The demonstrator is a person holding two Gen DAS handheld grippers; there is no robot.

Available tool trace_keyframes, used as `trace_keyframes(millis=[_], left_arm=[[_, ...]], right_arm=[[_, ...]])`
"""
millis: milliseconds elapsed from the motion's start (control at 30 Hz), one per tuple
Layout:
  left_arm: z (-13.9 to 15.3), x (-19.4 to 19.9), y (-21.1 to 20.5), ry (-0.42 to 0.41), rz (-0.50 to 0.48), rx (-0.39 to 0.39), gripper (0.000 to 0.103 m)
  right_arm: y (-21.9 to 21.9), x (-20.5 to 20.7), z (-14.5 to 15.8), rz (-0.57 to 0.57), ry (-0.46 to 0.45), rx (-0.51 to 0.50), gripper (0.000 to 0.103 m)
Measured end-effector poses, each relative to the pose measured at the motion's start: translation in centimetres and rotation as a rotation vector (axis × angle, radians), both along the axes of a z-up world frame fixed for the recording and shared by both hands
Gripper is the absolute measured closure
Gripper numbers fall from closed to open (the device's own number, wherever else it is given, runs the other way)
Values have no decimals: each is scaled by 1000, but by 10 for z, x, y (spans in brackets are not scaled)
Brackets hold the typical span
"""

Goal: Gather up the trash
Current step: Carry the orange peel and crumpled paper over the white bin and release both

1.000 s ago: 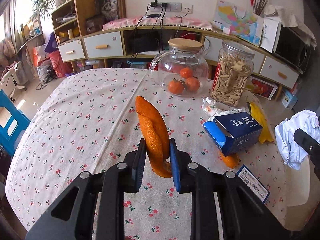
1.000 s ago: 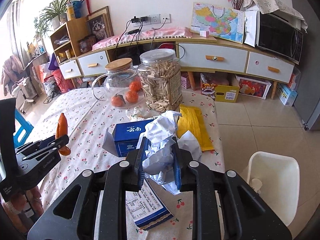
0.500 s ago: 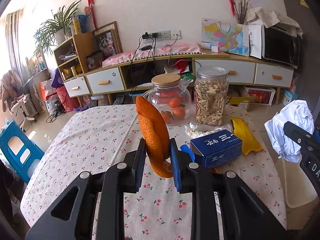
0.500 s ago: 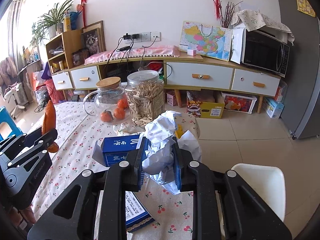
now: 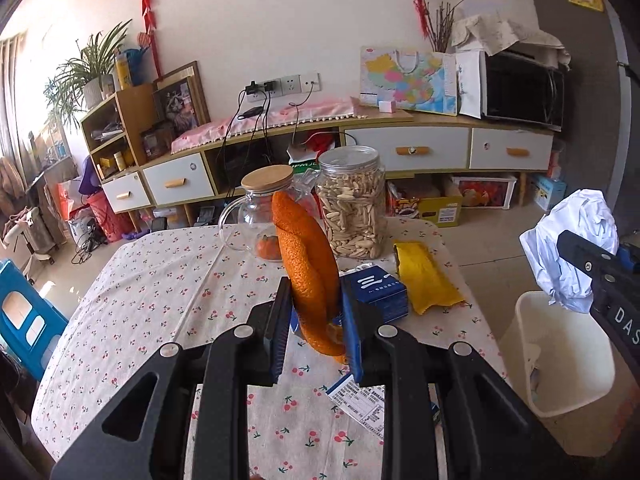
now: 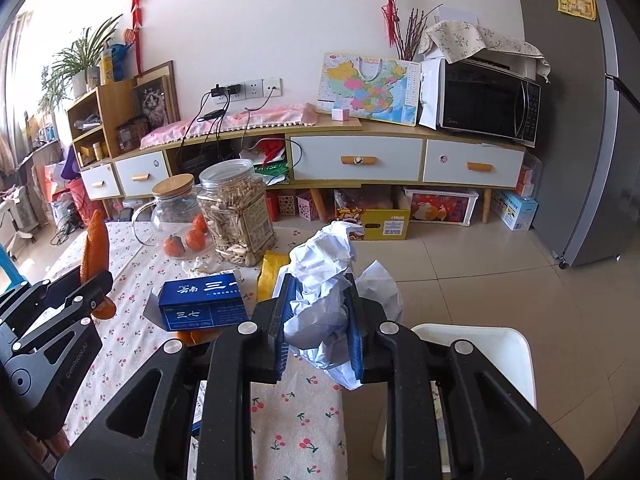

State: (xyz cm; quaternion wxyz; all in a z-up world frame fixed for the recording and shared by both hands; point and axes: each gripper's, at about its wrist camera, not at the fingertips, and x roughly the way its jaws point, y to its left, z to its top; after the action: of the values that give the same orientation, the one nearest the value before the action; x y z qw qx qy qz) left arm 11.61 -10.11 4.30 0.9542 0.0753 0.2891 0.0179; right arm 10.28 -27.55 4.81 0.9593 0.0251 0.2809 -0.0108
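My left gripper (image 5: 314,308) is shut on a long curl of orange peel (image 5: 306,264), held upright above the cherry-print tablecloth (image 5: 160,292). The same peel (image 6: 94,248) and the left gripper (image 6: 68,292) show at the left edge of the right wrist view. My right gripper (image 6: 316,308) is shut on a crumpled white paper wad (image 6: 324,280), which hangs near the table's right edge. That wad (image 5: 572,240) hovers above a white trash bin (image 5: 560,352) on the floor; the bin (image 6: 480,344) lies just right of the right gripper.
On the table lie a blue carton (image 6: 200,300), a yellow wrapper (image 5: 424,280), a printed leaflet (image 5: 356,400), a jar of seeds (image 6: 236,216) and a glass jug with oranges (image 6: 176,216). A blue stool (image 5: 24,316) stands left; tiled floor spreads right.
Both grippers rose and swung right with their loads still clamped. The white bin has come into the left wrist view, and the paper wad now hangs over it.
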Motion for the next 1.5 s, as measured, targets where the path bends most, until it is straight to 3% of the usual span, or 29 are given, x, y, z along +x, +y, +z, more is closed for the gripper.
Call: trace_keyframes(millis=[433,633,700,767,867,1000,1133,1433,1500], left_arm=[[4,-6,-69,10,-99,-22,78],[-3,-7,-105,26,-151,-16,78],[-5,-6,-118,35,-169,-16,78],[-6,-4,-132,46,-189,-18,78],[-10,0,-152,74,-232,-22,77],[-14,3,-178,103,-274,-34,77],[-21,4,-201,125,-309,-36,77],[-39,2,-246,219,-381,-83,76],[-42,-1,-254,227,-397,-81,66]], right_arm=[[-77,-13,-3,-176,37,26,81],[-120,-12,-13,-284,123,63,79],[-130,-11,-16,-310,153,67,75],[-141,-14,-16,-354,154,68,57],[-159,-22,-11,-435,125,58,39],[-184,-33,-3,-559,93,30,33],[-201,-47,4,-683,46,-14,13],[-222,-65,7,-789,22,-54,7],[-228,-69,6,-819,26,-46,7]])
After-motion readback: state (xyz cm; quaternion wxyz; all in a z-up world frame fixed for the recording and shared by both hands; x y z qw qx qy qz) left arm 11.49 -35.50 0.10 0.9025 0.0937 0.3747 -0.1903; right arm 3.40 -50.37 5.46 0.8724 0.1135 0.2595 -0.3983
